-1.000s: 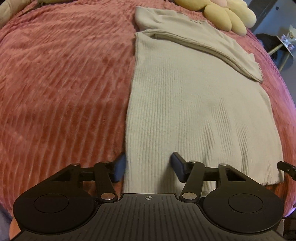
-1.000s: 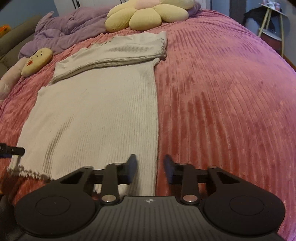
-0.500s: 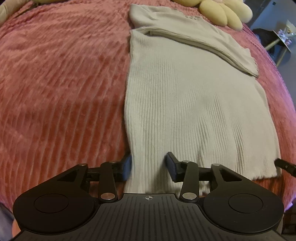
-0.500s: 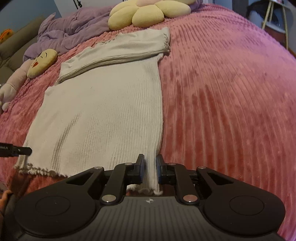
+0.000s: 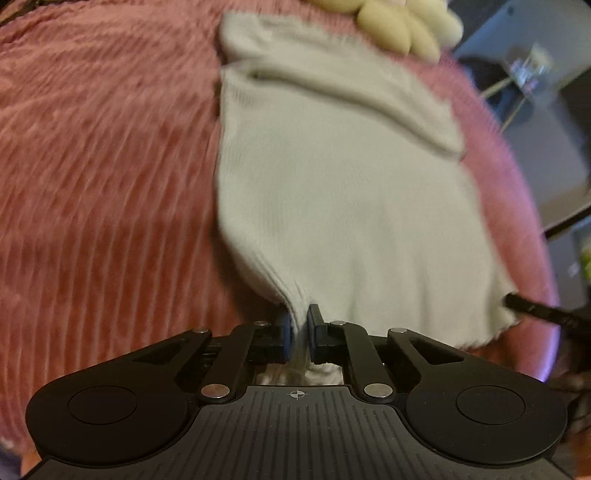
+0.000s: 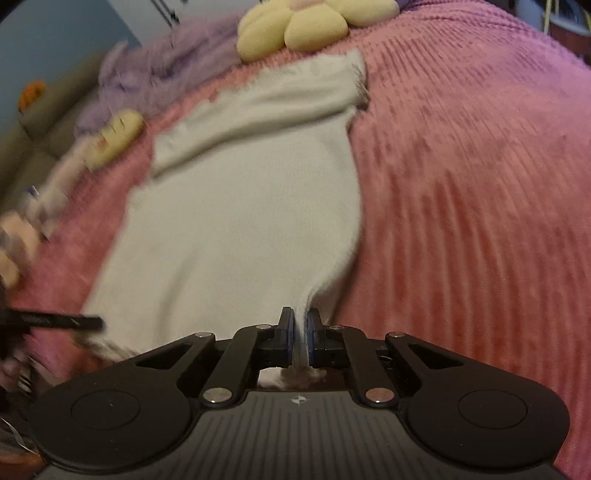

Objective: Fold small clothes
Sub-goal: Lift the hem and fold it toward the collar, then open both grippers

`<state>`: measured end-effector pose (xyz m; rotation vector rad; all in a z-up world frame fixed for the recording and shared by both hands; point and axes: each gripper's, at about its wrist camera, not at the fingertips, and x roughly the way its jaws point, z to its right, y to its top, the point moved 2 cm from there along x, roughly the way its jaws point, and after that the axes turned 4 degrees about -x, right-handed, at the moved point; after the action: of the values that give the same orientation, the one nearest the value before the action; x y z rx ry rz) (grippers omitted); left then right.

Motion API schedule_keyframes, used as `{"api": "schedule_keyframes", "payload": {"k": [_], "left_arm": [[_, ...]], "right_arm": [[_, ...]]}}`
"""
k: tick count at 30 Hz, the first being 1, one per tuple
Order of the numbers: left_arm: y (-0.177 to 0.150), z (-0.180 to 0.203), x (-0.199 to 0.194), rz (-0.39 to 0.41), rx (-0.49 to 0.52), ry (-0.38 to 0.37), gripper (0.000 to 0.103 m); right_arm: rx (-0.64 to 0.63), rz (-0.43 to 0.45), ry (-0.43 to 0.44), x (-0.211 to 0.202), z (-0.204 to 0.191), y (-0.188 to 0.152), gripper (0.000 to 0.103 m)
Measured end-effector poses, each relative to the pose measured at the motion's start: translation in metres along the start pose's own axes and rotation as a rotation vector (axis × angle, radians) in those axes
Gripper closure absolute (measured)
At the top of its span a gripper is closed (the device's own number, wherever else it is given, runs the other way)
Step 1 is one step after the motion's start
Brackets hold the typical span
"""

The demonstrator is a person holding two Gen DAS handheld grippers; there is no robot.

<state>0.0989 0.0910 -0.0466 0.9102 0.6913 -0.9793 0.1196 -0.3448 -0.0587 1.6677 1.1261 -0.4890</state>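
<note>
Jaws clamped on sweater (image 5: 343, 206) hem

Right gripper (image 6: 300, 334) clamped on the near hem corner of a cream knit top (image 6: 240, 206) lying on a pink ribbed bedspread (image 6: 461, 184).

The jaws at lower centre of the frame are closed, with a pinch of fabric drawn up between them and bunched behind them. The top runs from there toward the upper centre, its sleeve folded across the far end. A yellow flower-shaped cushion (image 6: 295, 26) sits at the top edge, just beyond the top. A purple blanket (image 6: 147, 74) lies at upper left, with a small yellow face cushion (image 6: 114, 133) near it. A finger of the left gripper (image 6: 55, 321) enters from the left edge by the hem's other corner. The picture is motion-blurred.
</note>
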Motion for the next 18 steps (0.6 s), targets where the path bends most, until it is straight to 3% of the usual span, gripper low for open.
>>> {"api": "schedule_keyframes", "payload": {"k": [3, 6, 11, 18], "left_arm": [[0.026, 0.001, -0.012, 0.069, -0.049, -0.049, 0.092], [0.056, 0.006, -0.018, 0.138, -0.067, -0.055, 0.092], [0.108, 0.006, -0.013, 0.228, -0.15, -0.054, 0.092], [0.147, -0.003, 0.024, 0.232, -0.203, 0.052, 0.087]], "right_arm": [[0.056, 0.055, 0.058, -0.004, -0.001, 0.021, 0.097], [0.075, 0.115, 0.06, -0.001, -0.003, 0.047, 0.097], [0.106, 0.215, -0.005, 0.018, -0.001, 0.096, 0.097], [0.057, 0.278, -0.183, 0.058, 0.003, 0.145, 0.093]]}}
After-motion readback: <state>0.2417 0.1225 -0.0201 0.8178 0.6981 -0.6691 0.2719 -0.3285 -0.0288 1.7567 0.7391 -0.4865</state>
